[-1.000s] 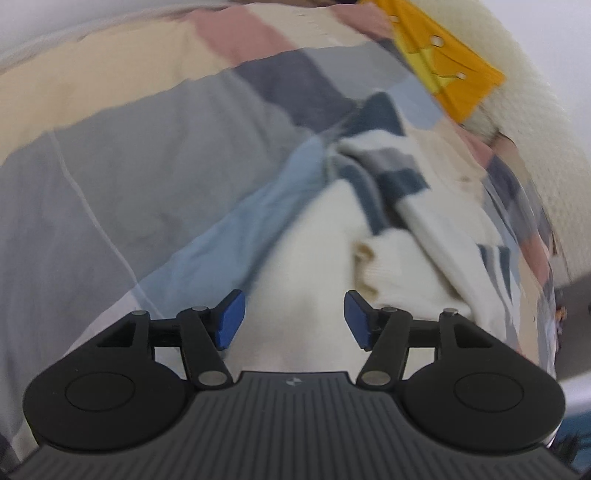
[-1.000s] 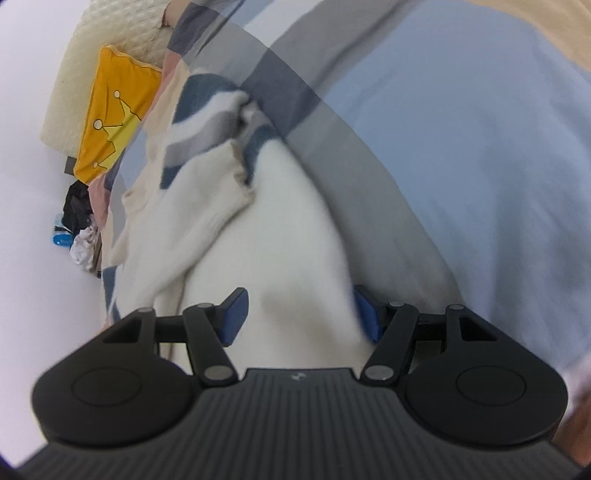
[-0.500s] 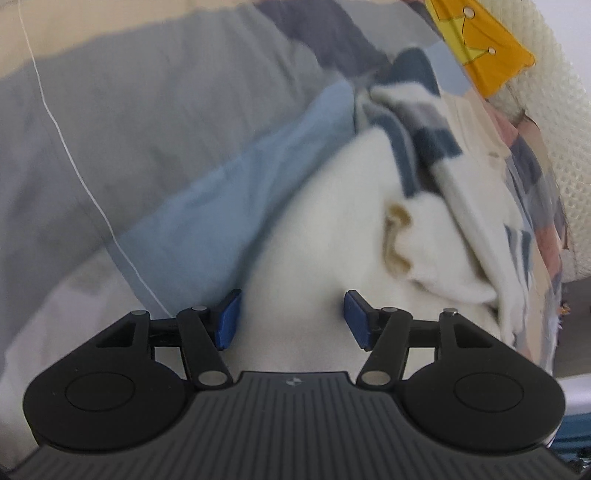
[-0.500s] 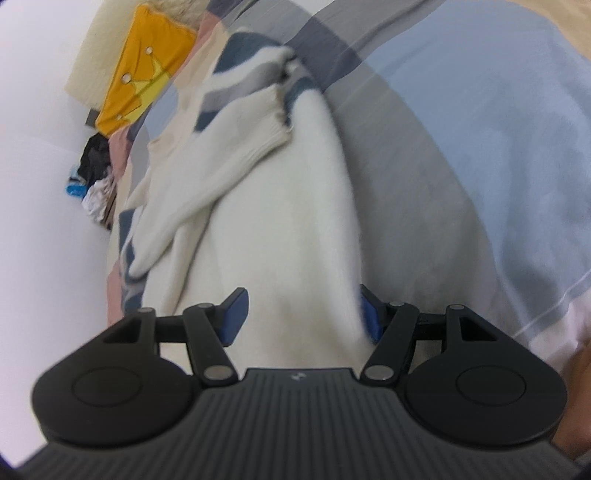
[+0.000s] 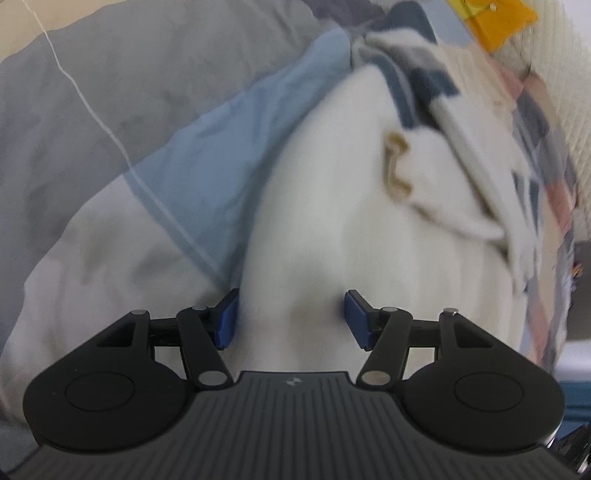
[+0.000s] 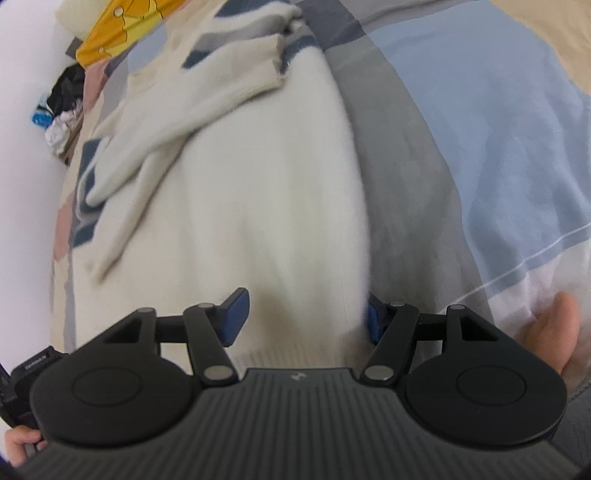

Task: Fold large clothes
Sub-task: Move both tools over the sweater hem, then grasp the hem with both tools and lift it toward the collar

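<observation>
A cream knit sweater (image 5: 351, 206) with blue and grey stripes lies on a patchwork bed cover (image 5: 110, 110), sleeves folded across its body. My left gripper (image 5: 291, 319) is open at the sweater's lower left edge, its blue pads either side of the fabric. In the right wrist view the same sweater (image 6: 266, 192) fills the middle, with its ribbed hem close to the tool. My right gripper (image 6: 304, 315) is open over the hem's right corner. The right pad is half hidden behind the sweater's edge.
A yellow-orange pillow (image 5: 491, 22) and a cream quilted headboard (image 5: 569, 85) lie at the far end of the bed. A dark pile of items (image 6: 62, 96) sits beside the bed. A person's thumb (image 6: 554, 332) shows at the right tool's side.
Both grippers have moved nearer along the sweater toward its hem, so the sweater fills more of each view. The jaws stay open throughout.
</observation>
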The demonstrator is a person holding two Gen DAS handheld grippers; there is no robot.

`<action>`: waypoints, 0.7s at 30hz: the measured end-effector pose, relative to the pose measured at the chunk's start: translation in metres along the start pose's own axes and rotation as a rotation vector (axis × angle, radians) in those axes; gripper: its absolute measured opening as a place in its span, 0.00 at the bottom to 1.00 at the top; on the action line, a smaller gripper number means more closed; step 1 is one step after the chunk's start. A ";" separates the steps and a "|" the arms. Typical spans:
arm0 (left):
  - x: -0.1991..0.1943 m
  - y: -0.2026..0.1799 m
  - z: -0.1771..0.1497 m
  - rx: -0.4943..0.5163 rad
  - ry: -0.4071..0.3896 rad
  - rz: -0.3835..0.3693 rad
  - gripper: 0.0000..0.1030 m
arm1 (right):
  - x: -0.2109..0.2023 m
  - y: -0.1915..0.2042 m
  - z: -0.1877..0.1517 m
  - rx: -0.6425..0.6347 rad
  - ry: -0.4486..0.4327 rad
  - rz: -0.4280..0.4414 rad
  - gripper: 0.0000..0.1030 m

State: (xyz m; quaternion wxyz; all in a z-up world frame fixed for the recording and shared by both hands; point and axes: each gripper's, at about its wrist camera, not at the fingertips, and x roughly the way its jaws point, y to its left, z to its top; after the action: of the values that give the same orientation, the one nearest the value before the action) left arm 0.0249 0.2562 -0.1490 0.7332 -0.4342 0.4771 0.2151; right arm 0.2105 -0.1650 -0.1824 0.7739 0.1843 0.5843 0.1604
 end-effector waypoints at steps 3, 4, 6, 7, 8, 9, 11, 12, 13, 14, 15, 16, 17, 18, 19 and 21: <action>-0.006 -0.002 -0.012 0.025 0.000 0.058 0.63 | 0.003 0.002 -0.003 -0.023 0.048 -0.024 0.59; -0.009 -0.002 -0.017 0.026 -0.010 0.075 0.62 | 0.004 0.003 -0.004 -0.032 0.061 -0.034 0.59; -0.011 -0.002 -0.025 0.044 0.001 0.083 0.61 | 0.004 0.007 -0.007 -0.062 0.077 -0.055 0.59; -0.012 -0.001 -0.029 0.043 0.004 0.082 0.61 | 0.003 0.010 -0.011 -0.081 0.088 -0.065 0.59; -0.013 -0.001 -0.031 0.039 0.007 0.081 0.60 | 0.003 0.013 -0.014 -0.100 0.102 -0.074 0.59; -0.013 -0.001 -0.033 0.049 0.009 0.080 0.60 | 0.004 0.014 -0.016 -0.116 0.117 -0.080 0.59; -0.011 -0.004 -0.035 0.069 0.015 0.087 0.60 | 0.005 0.018 -0.022 -0.144 0.144 -0.091 0.57; -0.010 -0.005 -0.035 0.074 0.018 0.094 0.60 | 0.005 0.020 -0.025 -0.160 0.158 -0.096 0.55; -0.008 -0.007 -0.035 0.078 0.021 0.099 0.60 | 0.005 0.023 -0.027 -0.172 0.168 -0.099 0.52; -0.006 -0.009 -0.035 0.085 0.028 0.101 0.60 | 0.004 0.026 -0.030 -0.186 0.172 -0.100 0.41; -0.004 -0.010 -0.034 0.092 0.038 0.101 0.60 | 0.002 0.028 -0.033 -0.204 0.168 -0.103 0.32; -0.001 -0.011 -0.034 0.101 0.052 0.097 0.60 | 0.001 0.031 -0.035 -0.220 0.162 -0.108 0.28; 0.001 -0.012 -0.034 0.105 0.064 0.095 0.60 | -0.001 0.031 -0.036 -0.218 0.149 -0.113 0.22; 0.002 -0.013 -0.034 0.110 0.066 0.095 0.60 | -0.003 0.029 -0.034 -0.203 0.135 -0.117 0.19; 0.002 -0.014 -0.035 0.122 0.066 0.097 0.59 | -0.006 0.027 -0.033 -0.182 0.123 -0.115 0.18; 0.002 -0.018 -0.037 0.148 0.073 0.082 0.48 | -0.011 0.024 -0.031 -0.157 0.099 -0.106 0.14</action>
State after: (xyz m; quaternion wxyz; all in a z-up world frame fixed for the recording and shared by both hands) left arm 0.0201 0.2151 -0.1496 0.7361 -0.3665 0.5353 0.1930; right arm 0.1772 -0.1460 -0.1698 0.7634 0.0839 0.6166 0.1732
